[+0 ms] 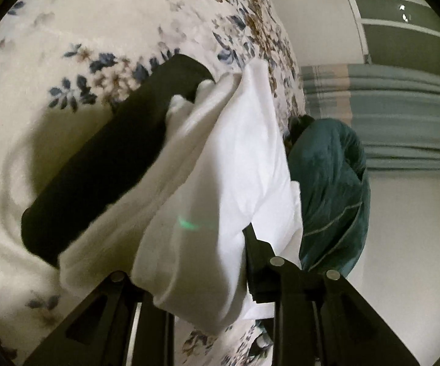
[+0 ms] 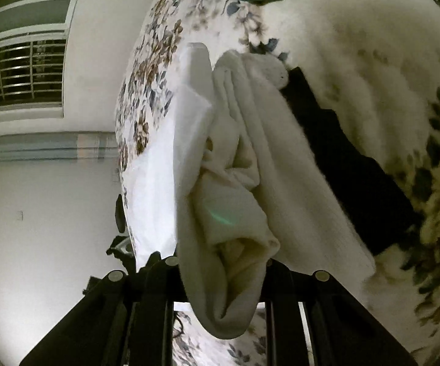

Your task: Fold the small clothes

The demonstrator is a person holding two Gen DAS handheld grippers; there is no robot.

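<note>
Two grippers [image 1: 207,277] [image 2: 220,277] clamping white garment [image 1: 220,164], no readable writing

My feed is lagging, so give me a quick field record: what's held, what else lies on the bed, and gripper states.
surface: floral-print bedspread
held item: white cloth garment, bunched and draped between the fingers of both grippers
left gripper: white cloth lies between its fingers; closure cannot be told
right gripper: white cloth hangs through it; closure cannot be told
under the cloth: black garment lying on the bedspread, partly covered
other item: dark green garment beside it at the bed's edge
fold status: white cloth not yet flat or neat
</note>
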